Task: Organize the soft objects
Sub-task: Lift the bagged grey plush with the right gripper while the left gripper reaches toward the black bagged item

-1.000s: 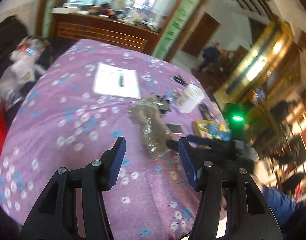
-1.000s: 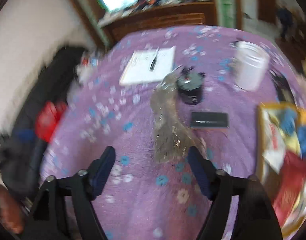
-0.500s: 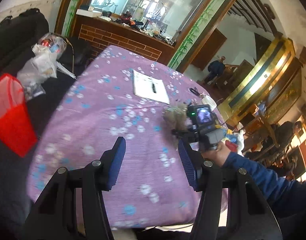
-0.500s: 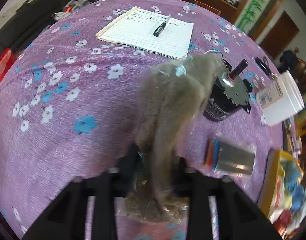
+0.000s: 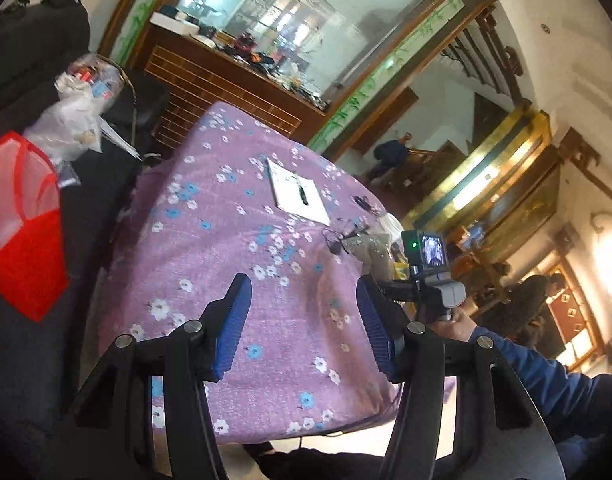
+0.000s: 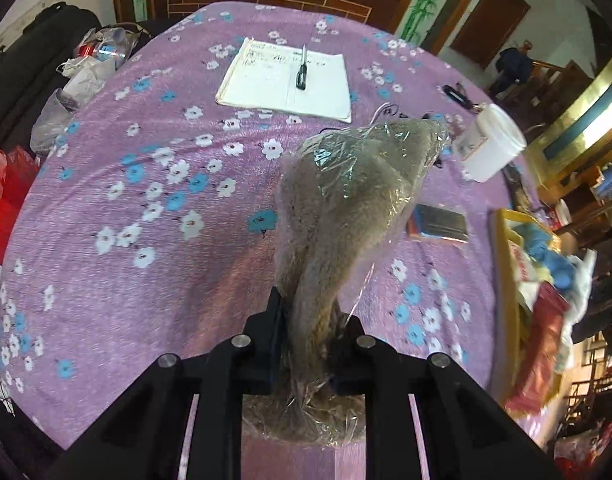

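While the purple cloth (image 6: 154, 240) with its white and blue flower print is covering the whole surface, lying smooth and rounding off at the near edge, the widest bare stretch is opening on the left half, clear out to the rim. The white notebook (image 6: 286, 80) is lying flat toward the far side with a dark pen (image 6: 301, 68) resting on it. A soft grey-brown plush toy (image 6: 345, 208), fuzzy and sealed in crinkly clear plastic wrap, is sitting near the middle; its long axis is running from the near edge away toward the far right, the broad rounded end pointing at the white plastic tub (image 6: 489, 144). The right gripper (image 6: 309, 344) is pinching the toy's narrow near end, its jaws closing tight on the wrap and fur. A flat silvery packet (image 6: 439, 222) is lying just beside the toy on the right, and a yellow-rimmed tray (image 6: 505, 248) of bright items is crowding the right edge. The left gripper (image 5: 302, 320) is hanging over the near edge with its blue ribbed jaws standing apart, nothing between them.
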